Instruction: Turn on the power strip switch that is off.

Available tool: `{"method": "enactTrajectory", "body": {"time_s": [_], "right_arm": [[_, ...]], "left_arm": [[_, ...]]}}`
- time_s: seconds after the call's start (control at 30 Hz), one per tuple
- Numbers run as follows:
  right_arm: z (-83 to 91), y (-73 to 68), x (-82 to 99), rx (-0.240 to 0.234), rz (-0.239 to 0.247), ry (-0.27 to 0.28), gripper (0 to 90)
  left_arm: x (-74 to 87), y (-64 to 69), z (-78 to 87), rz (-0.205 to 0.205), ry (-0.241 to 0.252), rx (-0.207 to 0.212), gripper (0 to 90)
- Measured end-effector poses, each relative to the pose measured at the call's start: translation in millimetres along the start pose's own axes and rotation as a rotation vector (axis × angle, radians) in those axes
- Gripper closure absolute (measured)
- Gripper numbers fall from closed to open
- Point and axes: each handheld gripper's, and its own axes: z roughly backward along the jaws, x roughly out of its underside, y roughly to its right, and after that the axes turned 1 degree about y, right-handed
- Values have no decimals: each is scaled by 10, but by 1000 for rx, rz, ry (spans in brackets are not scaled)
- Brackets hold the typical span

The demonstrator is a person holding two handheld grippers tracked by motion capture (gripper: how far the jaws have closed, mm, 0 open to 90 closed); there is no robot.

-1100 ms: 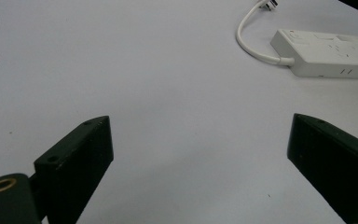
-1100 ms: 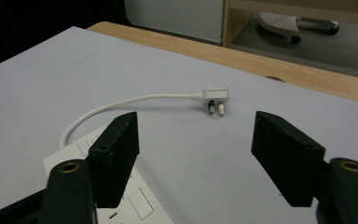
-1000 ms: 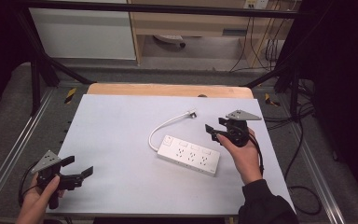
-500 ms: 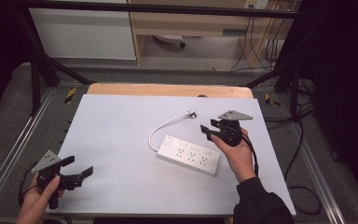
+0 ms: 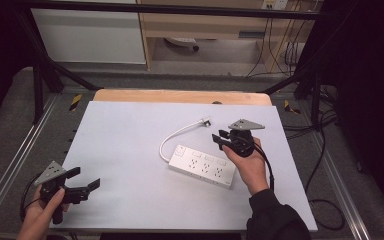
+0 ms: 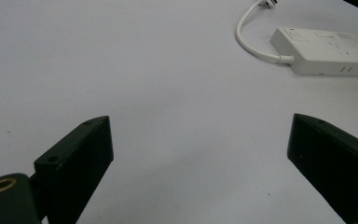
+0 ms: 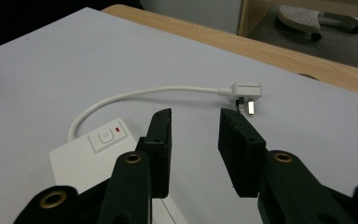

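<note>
Since the earlier frame the right gripper [image 5: 221, 139] has narrowed its empty jaws just above the power strip's [image 5: 202, 165] switch end; judged aim is the plug [image 7: 245, 91] beyond that strip, approached squarely, while the left gripper [image 5: 86, 186] idles wide open.

Left tool [image 5: 82, 186] held low with jaws wide apart, right tool [image 5: 221, 139] raised, jaws just narrowing, nothing between
</note>
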Motion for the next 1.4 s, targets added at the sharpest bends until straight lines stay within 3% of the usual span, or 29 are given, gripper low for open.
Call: {"method": "enactTrajectory", "body": {"time_s": [1.4], "right_arm": [[-416, -73, 249, -30, -31, -41, 856]], "left_arm": [[4, -1, -7, -6, -6, 4, 70]]}}
